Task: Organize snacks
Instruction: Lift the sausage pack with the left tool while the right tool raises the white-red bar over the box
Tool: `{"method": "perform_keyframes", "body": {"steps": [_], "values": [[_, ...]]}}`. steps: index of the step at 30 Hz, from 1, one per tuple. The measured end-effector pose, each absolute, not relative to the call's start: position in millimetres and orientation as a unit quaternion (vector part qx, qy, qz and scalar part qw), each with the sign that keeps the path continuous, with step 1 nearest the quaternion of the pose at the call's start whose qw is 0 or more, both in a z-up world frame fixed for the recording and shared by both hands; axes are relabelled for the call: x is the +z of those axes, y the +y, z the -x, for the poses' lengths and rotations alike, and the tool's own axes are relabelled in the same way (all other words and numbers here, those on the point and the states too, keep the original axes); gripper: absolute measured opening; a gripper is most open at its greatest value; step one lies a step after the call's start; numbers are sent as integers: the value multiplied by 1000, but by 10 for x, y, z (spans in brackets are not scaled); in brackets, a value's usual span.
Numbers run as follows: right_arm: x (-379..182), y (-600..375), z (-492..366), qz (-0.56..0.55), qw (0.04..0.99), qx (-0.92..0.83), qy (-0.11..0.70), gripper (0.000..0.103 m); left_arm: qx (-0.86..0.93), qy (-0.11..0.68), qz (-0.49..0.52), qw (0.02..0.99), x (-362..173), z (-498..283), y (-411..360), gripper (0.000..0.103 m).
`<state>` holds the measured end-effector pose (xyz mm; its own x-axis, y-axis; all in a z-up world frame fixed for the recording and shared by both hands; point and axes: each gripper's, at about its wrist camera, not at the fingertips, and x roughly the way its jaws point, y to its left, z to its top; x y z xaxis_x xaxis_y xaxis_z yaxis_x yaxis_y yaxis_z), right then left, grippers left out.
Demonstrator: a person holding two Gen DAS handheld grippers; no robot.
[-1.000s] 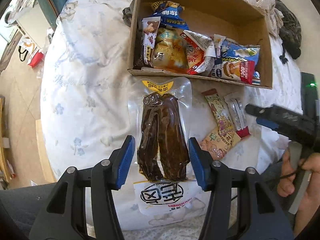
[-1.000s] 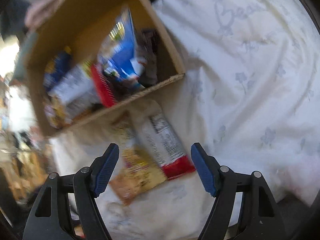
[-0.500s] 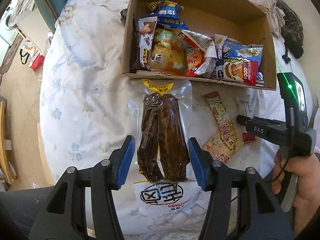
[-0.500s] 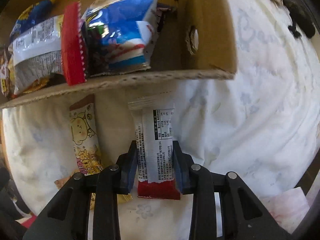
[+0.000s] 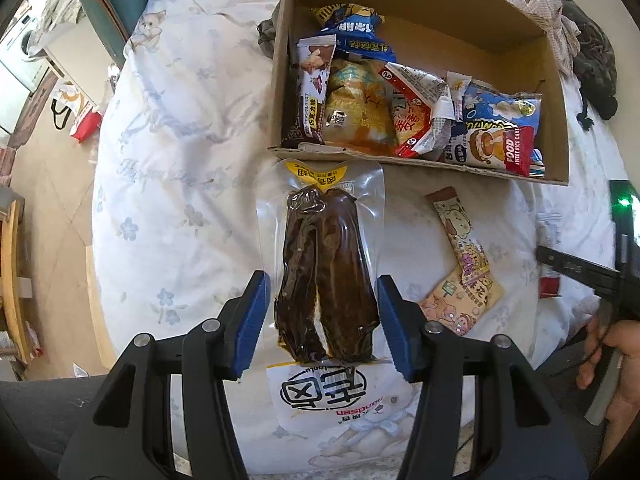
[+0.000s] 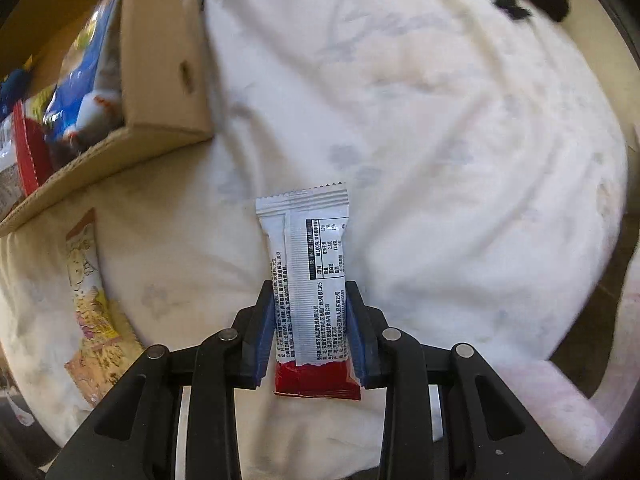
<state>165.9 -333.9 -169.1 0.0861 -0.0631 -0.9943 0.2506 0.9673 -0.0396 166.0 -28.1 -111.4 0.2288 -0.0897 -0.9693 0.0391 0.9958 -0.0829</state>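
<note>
Because loose snacks belong in the cardboard box [image 6: 160, 60], the right claw [image 6: 311, 332] has just closed on the white-and-red bar wrapper [image 6: 310, 280], while the left claw [image 5: 318, 324] gapes around the vacuum-packed meat [image 5: 326, 280].

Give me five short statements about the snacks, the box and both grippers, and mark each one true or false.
1. The right gripper is shut on the white-and-red snack bar. True.
2. The left gripper pinches the vacuum-packed dark meat. False: its jaws stand open on either side of the pack.
3. The cardboard box is empty. False: several snack packets lie in it.
4. The yellow cartoon snack packets lie on the bedsheet, outside the box. True.
5. The meat pack lies inside the box. False: it lies on the sheet in front of it.
</note>
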Motion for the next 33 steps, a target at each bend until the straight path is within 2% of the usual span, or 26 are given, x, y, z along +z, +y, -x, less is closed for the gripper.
{"method": "perform_keyframes", "body": {"steps": [9, 14, 15, 17, 20, 22, 24, 26, 28, 29, 33], "values": [[-923, -3347, -1285, -152, 804, -27, 575, 34, -25, 579, 8, 815, -914, -1561, -228, 50], [-563, -3125, -1149, -171, 856, 24, 487, 34, -2, 532, 11, 846, -715, -1506, -108, 50], [-535, -3114, -1178, -178, 861, 31, 475, 34, 4, 524, 16, 852, -674, -1494, -77, 48], [-411, -3083, -1196, -190, 870, 43, 453, 34, 14, 505, 12, 863, -575, -1483, -34, 25], [-240, -3016, -1251, -206, 872, 62, 439, 34, 13, 479, 11, 878, -392, -1475, -8, 25], [-252, -2975, -1354, -208, 872, 73, 438, 34, 4, 467, 19, 884, -300, -1492, -8, 17], [-247, -2923, -1380, -207, 871, 80, 438, 34, -4, 477, 27, 879, -290, -1546, -3, 15], [-279, -2923, -1427, -210, 869, 83, 440, 34, -21, 499, 37, 866, -426, -1597, -6, 18], [-330, -2928, -1413, -214, 866, 86, 444, 34, -17, 543, 44, 838, -669, -1667, -42, 39], [-343, -2930, -1418, -217, 864, 86, 446, 34, -9, 572, 57, 818, -836, -1710, -57, 57], [-396, -2929, -1454, -231, 856, 85, 455, 34, 27, 654, 109, 748, -1510, -1850, -186, 59]]}}
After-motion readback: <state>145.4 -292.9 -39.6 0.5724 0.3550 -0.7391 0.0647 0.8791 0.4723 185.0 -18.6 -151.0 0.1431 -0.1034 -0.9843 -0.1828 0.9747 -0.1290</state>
